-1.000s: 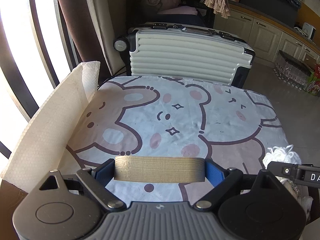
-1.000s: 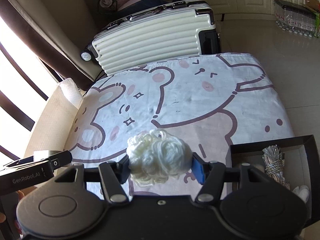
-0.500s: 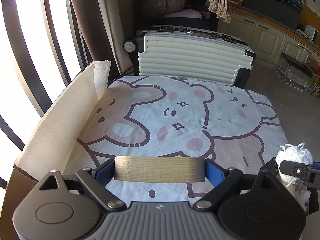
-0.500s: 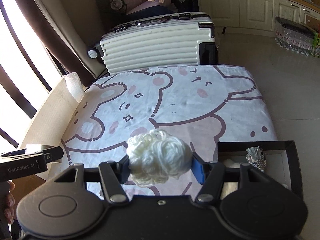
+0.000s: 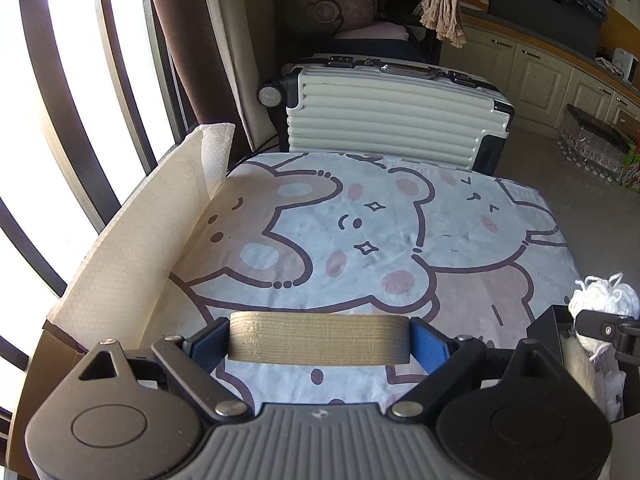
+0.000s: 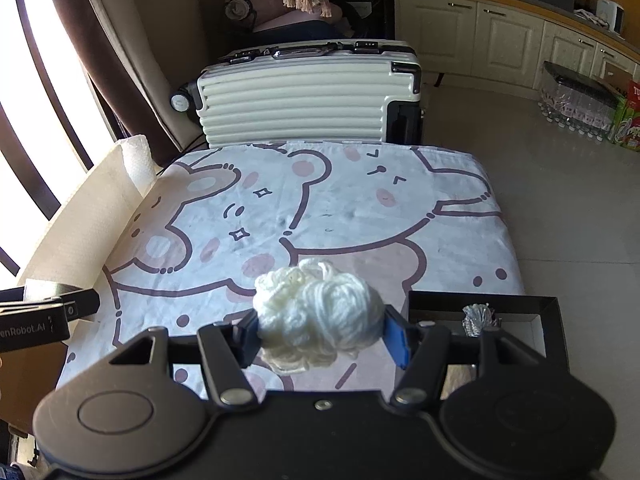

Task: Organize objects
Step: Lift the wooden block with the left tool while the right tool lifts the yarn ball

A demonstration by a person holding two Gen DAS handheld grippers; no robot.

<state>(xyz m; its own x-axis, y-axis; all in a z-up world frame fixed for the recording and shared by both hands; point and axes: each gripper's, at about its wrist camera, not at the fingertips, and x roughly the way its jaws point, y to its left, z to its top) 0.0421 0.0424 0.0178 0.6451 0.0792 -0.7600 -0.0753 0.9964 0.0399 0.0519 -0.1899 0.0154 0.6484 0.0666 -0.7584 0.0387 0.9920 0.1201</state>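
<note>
**Listener:** Closest to you, what was in each tool?

**Operator:** Nearest my left camera, I saw the left gripper (image 5: 319, 340) pinching one tan ribbed roll (image 5: 319, 339), its blue pads pressed against the two ends. The roll's long axis ran crosswise, from finger to finger. My right gripper (image 6: 320, 334) was squeezing one ball of cream yarn (image 6: 318, 316) between its pads; the yarn bulged above and below them.

**Listener:** And where did those things have to go?

**Operator:** That was my judgement only. One black open box (image 6: 550, 320) lay just beside the right gripper, on its right, at the near corner of the bed. It held one small silvery twisted bundle (image 6: 478, 318); the rest of its inside was hidden behind my fingers. I judged the yarn's drop to be a short shift rightward. The right hand was clearly nearer the box; the left gripper, with its roll, was farther, on the opposite side.

**Listener:** What lay beyond?

**Operator:** Past both tools stretched one bedcover (image 5: 400, 232) printed with cartoon bears, bare of loose objects. Along its left edge stood one white padded sheet (image 5: 132, 256), upright like a low wall. Beyond the far edge sat one cream ribbed suitcase (image 5: 392, 116) on its side, then cabinets (image 6: 480, 36) along the back wall.
</note>
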